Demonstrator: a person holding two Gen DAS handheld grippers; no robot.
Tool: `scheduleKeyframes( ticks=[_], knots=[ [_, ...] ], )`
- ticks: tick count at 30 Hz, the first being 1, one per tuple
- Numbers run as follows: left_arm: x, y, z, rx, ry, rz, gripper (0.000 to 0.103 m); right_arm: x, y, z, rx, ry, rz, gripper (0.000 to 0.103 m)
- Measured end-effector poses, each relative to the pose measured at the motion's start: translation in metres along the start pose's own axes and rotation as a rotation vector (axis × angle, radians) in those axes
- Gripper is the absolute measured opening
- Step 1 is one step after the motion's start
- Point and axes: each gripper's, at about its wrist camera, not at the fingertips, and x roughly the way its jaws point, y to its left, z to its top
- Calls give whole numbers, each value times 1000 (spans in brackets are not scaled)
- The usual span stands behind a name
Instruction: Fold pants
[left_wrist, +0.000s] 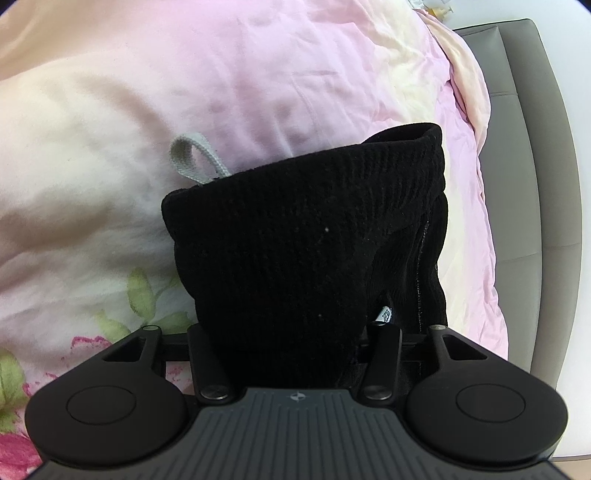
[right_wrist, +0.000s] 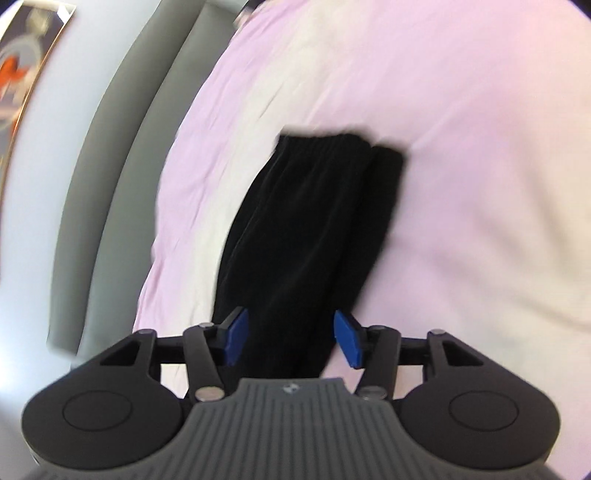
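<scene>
Left tool (left_wrist: 291, 343): fingers hidden under black pants (left_wrist: 303, 236), grip cannot be told. Right tool (right_wrist: 291, 341) gapes astride pants on bed (right_wrist: 480, 184), likely positioning for a fold.

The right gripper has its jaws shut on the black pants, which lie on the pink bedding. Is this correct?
Not quite. In the right wrist view the right gripper has its jaws open, its blue pads standing apart on either side of the black pants. The pants do lie on the pink bedding.
</scene>
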Motion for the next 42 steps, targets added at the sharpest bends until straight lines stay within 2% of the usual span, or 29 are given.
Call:
scheduleKeyframes(
  ticks=[2, 5, 8, 11, 14, 16, 17, 18, 19, 20, 22, 24, 27, 30, 33, 36, 39, 40, 42],
  knots=[
    [0, 1, 0, 1, -1, -1, 57, 5, -15, 6, 63, -58, -21, 63],
    [-2, 1, -1, -1, -3, 0, 57, 16, -39, 17, 174, -96, -16, 66],
    [-17, -1, -7, 8, -25, 18, 54, 31, -49, 26, 209, -81, 8, 67],
    [-40, -17, -22, 120, -99, 70, 54, 38, -46, 32, 174, -59, 50, 69],
    [-61, -42, -59, 273, -225, 164, 55, 48, -46, 37, 159, -71, 47, 69],
    [-66, -65, -93, 393, -274, 186, 59, 61, -41, 39, 85, -15, -28, 48],
    [-63, -79, -110, 449, -268, 171, 60, 69, -35, 40, 22, 9, -69, 24],
    [-59, -95, -126, 501, -258, 164, 65, 69, -33, 40, 3, -1, -73, 16],
    [-54, -111, -145, 556, -245, 131, 63, 64, -33, 40, 33, -51, -30, 12],
    [-48, -128, -162, 608, -217, 77, 63, 57, -35, 41, 68, -93, 30, 12],
    [-31, -165, -200, 716, -160, 12, 64, 50, -31, 45, 68, -125, 119, 12],
    [-10, -201, -240, 809, -104, -47, 64, 49, -28, 46, 38, -116, 119, 12],
    [37, -250, -295, 929, 43, -126, 63, 58, -46, 44, 75, -62, 52, 12],
    [92, -286, -345, 1040, 165, -103, 61, 64, -70, 44, 182, -28, 89, 12],
    [134, -298, -376, 1046, 264, -110, 51, 59, -68, 44, 137, -25, 104, 12],
    [160, -304, -401, 1111, 264, -101, 49, 59, -70, 41, 102, -24, 124, 13],
    [186, -296, -416, 1155, 278, -27, 44, 64, -76, 45, 122, -20, 156, 13],
    [198, -292, -420, 1184, 297, 13, 44, 66, -76, 46, 122, -19, 161, 13],
    [209, -275, -430, 1268, 298, 41, 45, 67, -76, 46, 112, -19, 162, 13]
  ],
)
